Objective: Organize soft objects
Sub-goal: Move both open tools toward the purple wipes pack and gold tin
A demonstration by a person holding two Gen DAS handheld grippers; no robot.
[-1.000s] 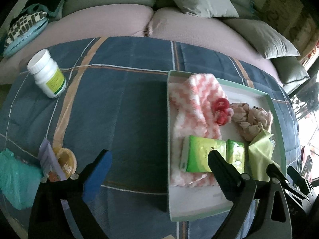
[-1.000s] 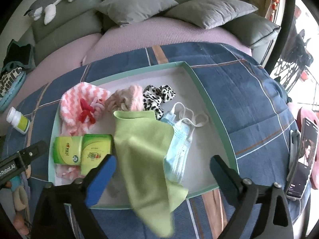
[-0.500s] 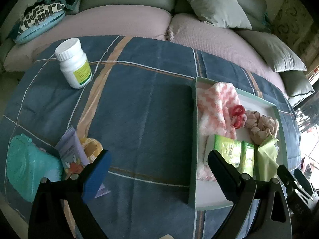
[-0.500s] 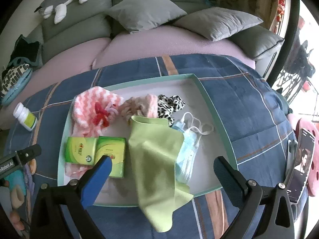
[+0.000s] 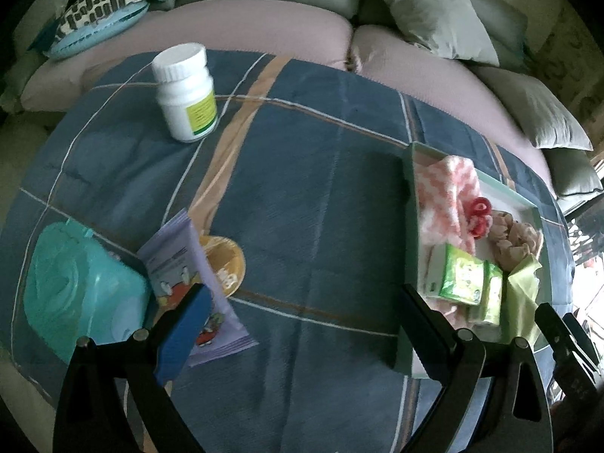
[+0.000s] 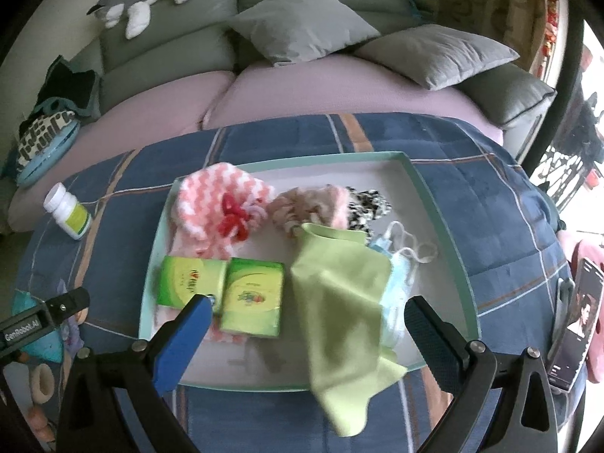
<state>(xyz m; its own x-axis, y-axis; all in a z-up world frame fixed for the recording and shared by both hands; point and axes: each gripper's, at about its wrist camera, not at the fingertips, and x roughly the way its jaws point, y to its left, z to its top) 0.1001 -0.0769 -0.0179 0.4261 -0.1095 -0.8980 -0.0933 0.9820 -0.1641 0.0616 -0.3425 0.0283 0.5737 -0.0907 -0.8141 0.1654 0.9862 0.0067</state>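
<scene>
A shallow green-rimmed tray (image 6: 438, 204) lies on the blue plaid blanket. It holds a pink-and-white knitted piece (image 6: 222, 196), a red scrunchie (image 6: 234, 219), a pink scrunchie (image 6: 309, 207), a leopard scrunchie (image 6: 368, 205), two green tissue packs (image 6: 222, 292), a lime cloth (image 6: 339, 302) draped over the front rim, and a blue face mask (image 6: 400, 275). My right gripper (image 6: 305, 319) hovers open above the tray's near edge. My left gripper (image 5: 305, 313) is open over bare blanket, left of the tray (image 5: 409, 226). Near its left finger lie a teal wipes pack (image 5: 83, 290) and a purple packet (image 5: 188, 275).
A white pill bottle (image 5: 187, 90) stands on the blanket at the back left, and a small yellow round tin (image 5: 222, 264) sits by the purple packet. A phone (image 6: 573, 321) lies at the right edge. Grey cushions (image 6: 302, 22) and a sofa lie behind.
My left gripper has swung left, away from the tray, bringing the wipes pack and purple packet into view. My right gripper has pulled back and up a little, staying open.
</scene>
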